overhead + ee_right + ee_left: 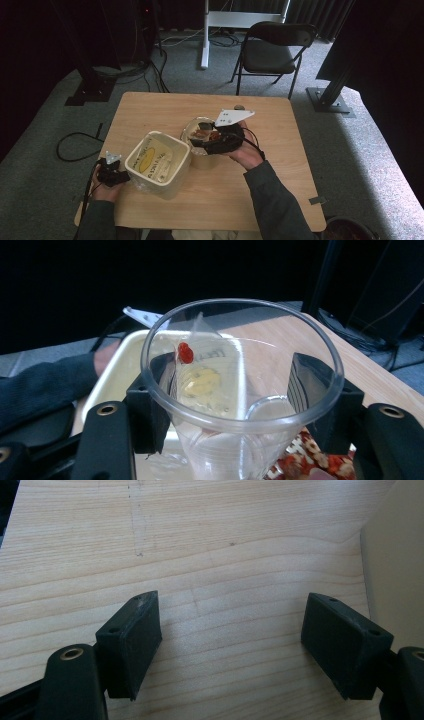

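Fingers (145,415) of right gripper (240,405) clamped round clear plastic cup (240,390), tilted mid-counter (280,165), probably for tipping into cream square plastic tub (157,162). Left gripper (235,645) wide open, empty, near left edge, maybe steadying tub.

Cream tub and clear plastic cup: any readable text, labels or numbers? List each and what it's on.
None legible.
Printed sachet with yellow oval inside the square cream plastic tub: dark lettering, too blurred to read.
Same sachet seen through the clear plastic cup held in the right gripper: faint grey print, unreadable.
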